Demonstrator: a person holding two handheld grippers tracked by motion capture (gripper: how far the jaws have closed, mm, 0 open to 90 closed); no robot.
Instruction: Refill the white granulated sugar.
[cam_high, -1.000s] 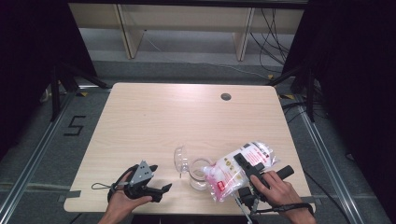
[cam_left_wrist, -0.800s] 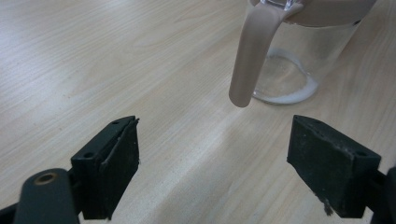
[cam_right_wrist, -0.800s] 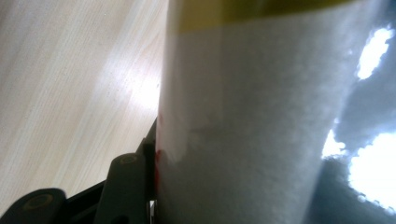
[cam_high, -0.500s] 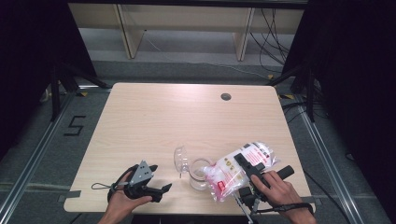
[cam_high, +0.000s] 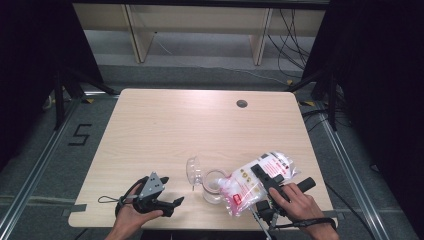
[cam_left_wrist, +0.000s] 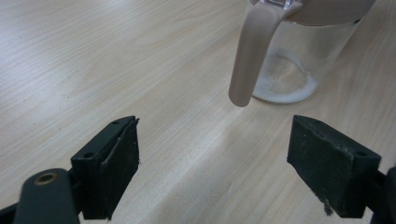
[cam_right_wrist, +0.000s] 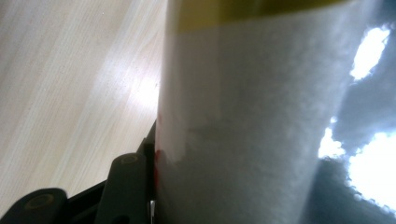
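A clear bag of white powder with red print hangs tilted, its lower end over a clear glass jar near the table's front edge. My right gripper is shut on this bag; in the right gripper view the bag presses against one black finger. The jar's round lid is flipped open to the left. My left gripper rests at the front left, open. In the left gripper view its jaws stand wide apart short of the jar, which holds a little white powder.
The wooden table has a small round cable hole at the back right. A beige strap hangs down the jar's side. Shelving and cables lie on the floor beyond the table.
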